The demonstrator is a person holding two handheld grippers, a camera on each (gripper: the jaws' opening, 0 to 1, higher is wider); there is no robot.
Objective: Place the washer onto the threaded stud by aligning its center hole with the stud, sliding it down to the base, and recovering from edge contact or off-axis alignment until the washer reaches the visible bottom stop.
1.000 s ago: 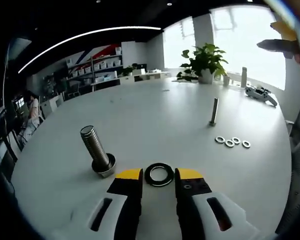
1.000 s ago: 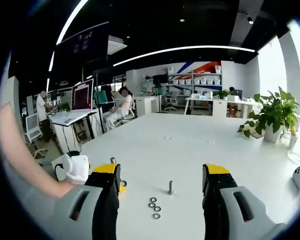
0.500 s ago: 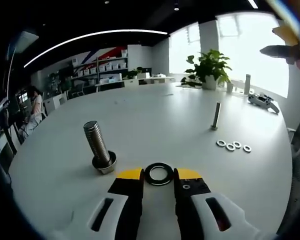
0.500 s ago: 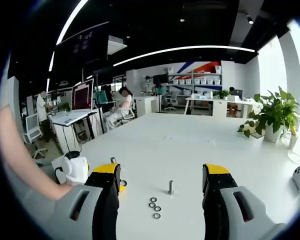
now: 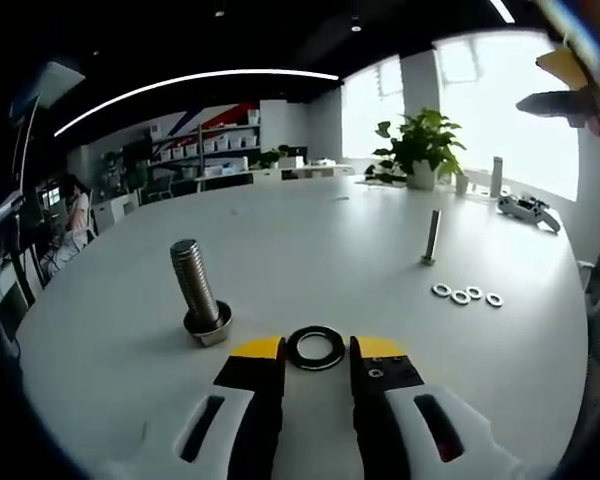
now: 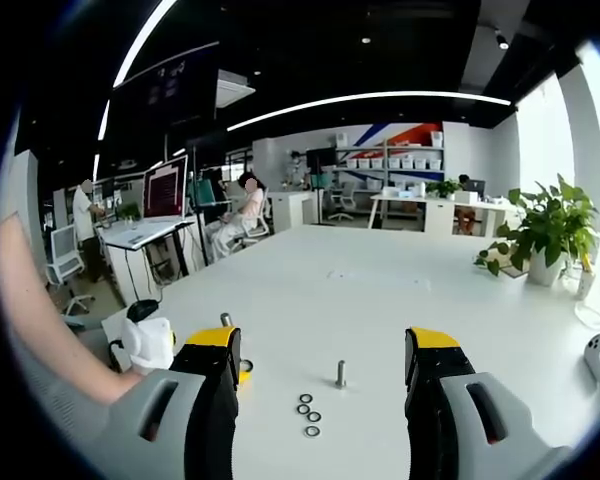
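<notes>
Little changed over the last second: left gripper (image 5: pixel 316 352) still low over the tabletop (image 5: pixel 310 240), jaws apart around the flat washer (image 5: pixel 316 347), not yet clamped. Stud (image 5: pixel 197 291) upright just left. Right gripper (image 6: pixel 325 350) idle above, jaws wide apart

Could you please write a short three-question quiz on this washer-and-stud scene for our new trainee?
1. True or false: the large black washer is already on the large threaded stud.
2. How many small washers lie near the thin stud?
3. Multiple choice: the right gripper is A) shut on a washer, B) open and holding nothing, C) shut on the thin stud.

Key
1. False: it lies flat on the white table, just ahead of the left gripper.
2. Three.
3. B.
</notes>
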